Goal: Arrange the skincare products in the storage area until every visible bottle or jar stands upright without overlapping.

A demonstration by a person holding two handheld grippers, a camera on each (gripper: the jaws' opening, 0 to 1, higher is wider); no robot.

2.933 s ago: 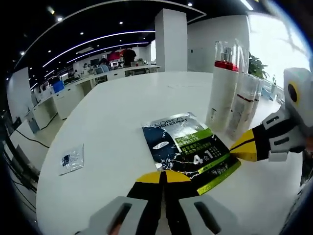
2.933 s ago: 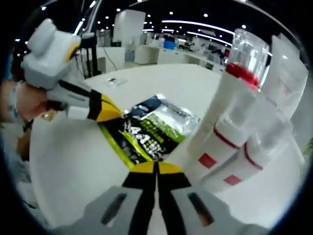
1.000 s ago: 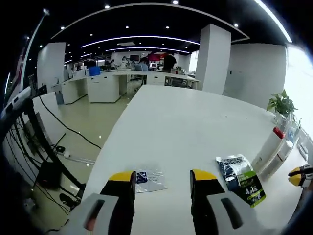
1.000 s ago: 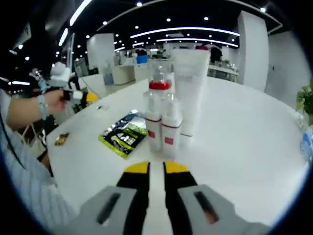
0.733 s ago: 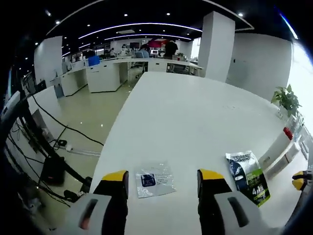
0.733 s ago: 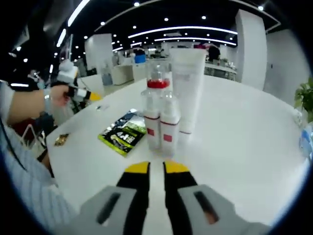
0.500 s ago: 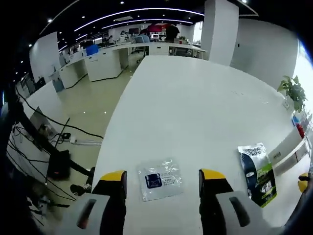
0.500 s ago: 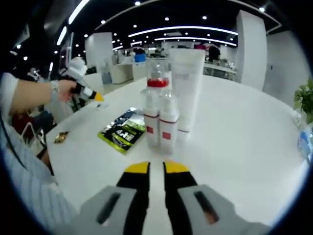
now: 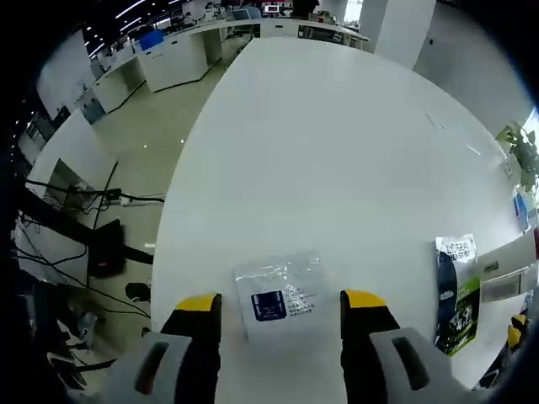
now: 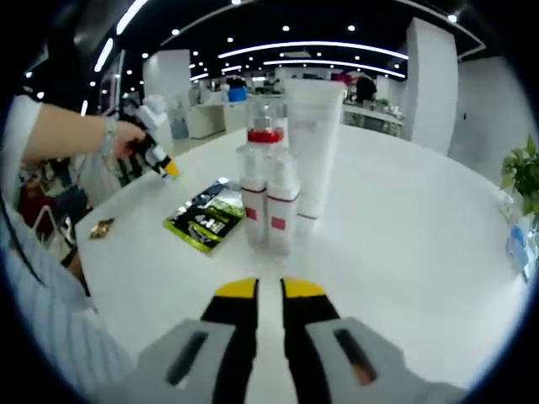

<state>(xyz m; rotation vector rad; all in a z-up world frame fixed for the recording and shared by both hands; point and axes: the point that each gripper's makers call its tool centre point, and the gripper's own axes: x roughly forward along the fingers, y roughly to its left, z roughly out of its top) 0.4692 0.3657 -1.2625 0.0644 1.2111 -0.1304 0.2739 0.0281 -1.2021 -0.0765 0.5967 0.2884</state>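
My left gripper (image 9: 280, 301) is open and points down at the white table (image 9: 320, 143); a small clear sachet (image 9: 282, 292) with a blue square lies flat between its yellow tips. A black-and-green sachet (image 9: 456, 289) lies flat to the right, beside white bottles (image 9: 512, 268). In the right gripper view a red-collared bottle (image 10: 264, 139), two small white bottles (image 10: 268, 208) and a tall white tube (image 10: 313, 139) stand upright close together, with the black-and-green sachet (image 10: 205, 216) to their left. My right gripper (image 10: 269, 290) hovers short of them, empty, open by a narrow gap. A hand holds the left gripper (image 10: 171, 169) beyond.
The table's curved edge (image 9: 173, 244) runs just left of the clear sachet, with floor and cables below. A small gold object (image 10: 101, 227) lies near the table edge by a striped sleeve (image 10: 42, 311). A potted plant (image 10: 522, 168) stands far right.
The left gripper went from shut by the black-and-green sachet to open over the clear sachet, tilting downward. The right gripper pulled back from the bottles and its jaws parted slightly.
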